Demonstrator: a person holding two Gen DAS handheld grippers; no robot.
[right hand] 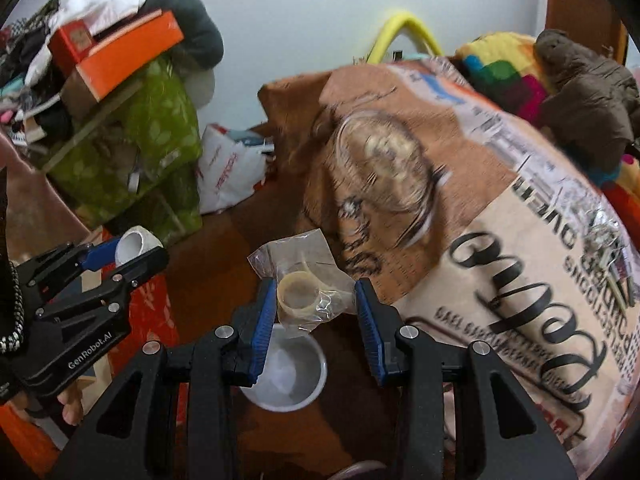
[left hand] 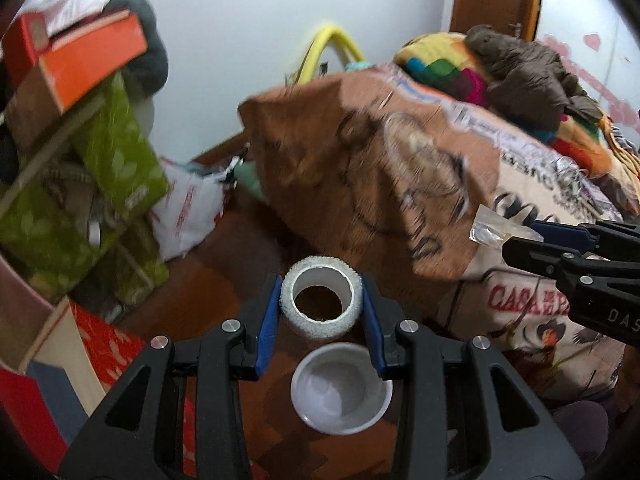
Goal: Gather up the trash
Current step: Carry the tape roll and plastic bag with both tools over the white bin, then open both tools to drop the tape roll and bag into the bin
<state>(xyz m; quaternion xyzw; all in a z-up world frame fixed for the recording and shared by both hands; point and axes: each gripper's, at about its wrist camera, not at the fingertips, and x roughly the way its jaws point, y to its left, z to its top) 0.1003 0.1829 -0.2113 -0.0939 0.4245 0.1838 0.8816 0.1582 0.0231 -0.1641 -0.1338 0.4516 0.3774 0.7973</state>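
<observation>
Left gripper: jaws narrow, clamping white tape roll.
Right gripper: jaws narrow, clear bag with tape ring pinched between them.
Printed bedspread: ahead and right of both jaws.
Green boxes: stacked far left.
White bin: directly beneath jaws, open, unobstructed.

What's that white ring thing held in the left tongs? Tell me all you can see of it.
The white ring looks like a tape roll: a smooth white inner core with a rough, pebbly white outer band. Its open hole faces the camera, showing brown floor through it. The left tongs clamp it between blue pads on both sides. It hangs just above a white cup on the floor, not touching it.
</observation>
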